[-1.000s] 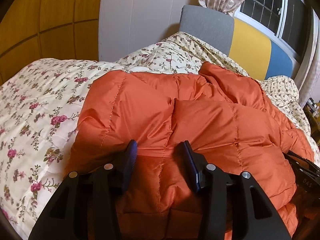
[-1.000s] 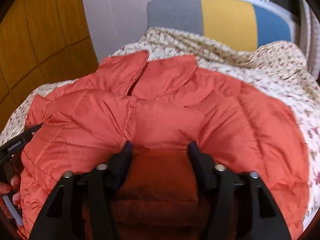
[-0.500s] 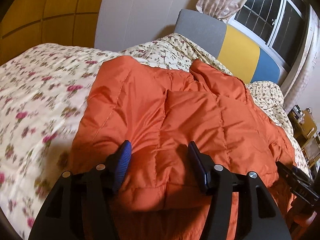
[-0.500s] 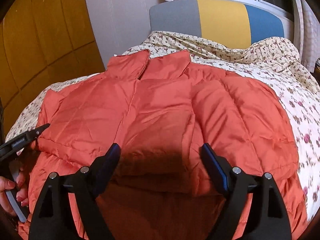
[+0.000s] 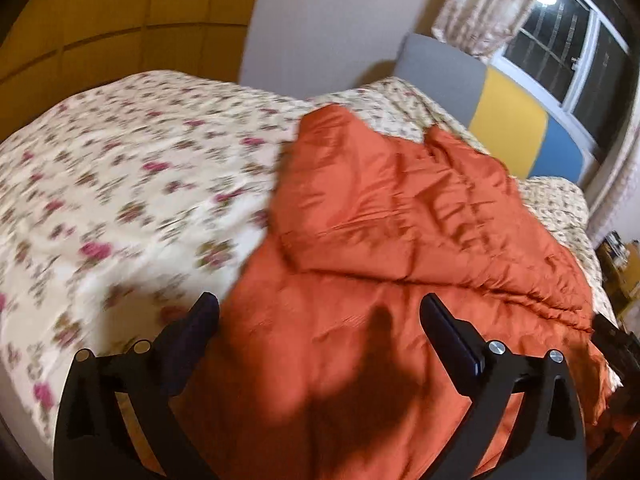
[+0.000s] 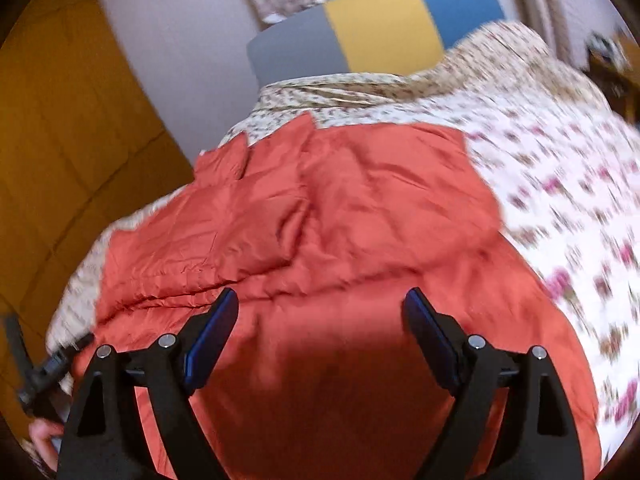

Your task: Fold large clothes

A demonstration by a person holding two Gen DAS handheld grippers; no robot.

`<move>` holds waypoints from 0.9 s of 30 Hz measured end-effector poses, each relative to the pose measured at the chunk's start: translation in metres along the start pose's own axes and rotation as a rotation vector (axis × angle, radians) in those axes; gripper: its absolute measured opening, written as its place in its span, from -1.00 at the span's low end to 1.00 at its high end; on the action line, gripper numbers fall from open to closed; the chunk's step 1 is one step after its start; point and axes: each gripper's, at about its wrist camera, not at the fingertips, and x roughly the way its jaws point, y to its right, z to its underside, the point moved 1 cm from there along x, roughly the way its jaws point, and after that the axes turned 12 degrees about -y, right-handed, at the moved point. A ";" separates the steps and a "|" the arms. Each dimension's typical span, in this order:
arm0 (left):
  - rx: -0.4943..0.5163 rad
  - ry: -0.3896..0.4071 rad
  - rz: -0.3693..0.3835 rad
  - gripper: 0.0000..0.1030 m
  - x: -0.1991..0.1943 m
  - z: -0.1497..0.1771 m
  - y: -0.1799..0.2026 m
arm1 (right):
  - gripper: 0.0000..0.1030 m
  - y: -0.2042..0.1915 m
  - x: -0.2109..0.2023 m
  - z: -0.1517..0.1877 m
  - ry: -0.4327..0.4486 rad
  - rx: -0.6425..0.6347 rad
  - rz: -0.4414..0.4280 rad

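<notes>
A large orange quilted jacket [image 5: 400,240] lies spread on the bed, its collar [image 6: 280,140] towards the headboard and a folded-over layer across its middle. My left gripper [image 5: 319,304] hovers over the jacket's near left edge. Its jaws are opening wide, and nothing is pinched between them. My right gripper [image 6: 322,296] stands open over the jacket's near part [image 6: 340,220], with only flat fabric below the gap. The left gripper's tip [image 6: 52,364] shows at the lower left of the right wrist view, with a hand [image 6: 42,436] behind it.
The bed carries a cream floral cover [image 5: 120,200], also seen right of the jacket [image 6: 560,200]. A grey, yellow and blue headboard [image 6: 380,28] stands at the far end under a window [image 5: 560,40]. Wooden panels [image 6: 60,140] line the left wall. Cluttered furniture [image 5: 624,264] sits at the right.
Both grippers let go of the jacket fabric, spread their jaws and drew back from it. The jacket now lies flatter and further away. The left view has swung over the floral cover.
</notes>
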 end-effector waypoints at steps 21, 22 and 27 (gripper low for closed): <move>0.035 -0.005 0.049 0.94 -0.058 0.084 -0.068 | 0.65 0.117 -0.107 0.118 -0.089 0.075 0.107; 0.044 -0.004 0.061 0.94 -0.060 0.088 -0.067 | 0.65 0.117 -0.109 0.122 -0.088 0.080 0.102; 0.087 -0.020 0.158 0.94 -0.068 0.107 -0.065 | 0.60 0.107 -0.113 0.134 -0.102 0.061 0.076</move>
